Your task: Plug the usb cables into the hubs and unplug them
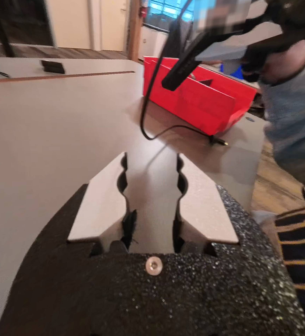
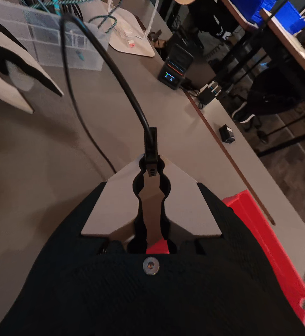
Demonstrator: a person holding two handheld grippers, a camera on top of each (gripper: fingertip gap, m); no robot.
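My right gripper (image 2: 150, 163) is shut on a slim black USB hub (image 2: 150, 149) and holds it in the air above the grey table (image 2: 39, 163). The hub's black cable (image 2: 111, 67) arcs up from its far end and loops back down. In the left wrist view the hub (image 1: 180, 72) hangs tilted at the upper right, held by the right gripper (image 1: 226, 36). Its cable (image 1: 148, 91) drops to the table and ends in a USB plug (image 1: 219, 142) lying there. My left gripper (image 1: 151, 158) is open and empty, low over the table, short of the plug. It also shows in the right wrist view (image 2: 47, 102).
A red bin (image 1: 202, 101) stands behind the plug, and shows in the right wrist view (image 2: 257, 227). A person in a grey shirt (image 1: 290, 101) stands to the right. A clear plastic organiser (image 2: 57, 45), a small device with a screen (image 2: 173, 72) and a small black box (image 2: 227, 134) sit farther along the table. Across from one pair of fingers to the other is roughly 20 centimetres. Measured from the fingertips, the clear plastic organiser (image 2: 57, 45) is 15 centimetres or so from the left gripper and 30 centimetres from the right.
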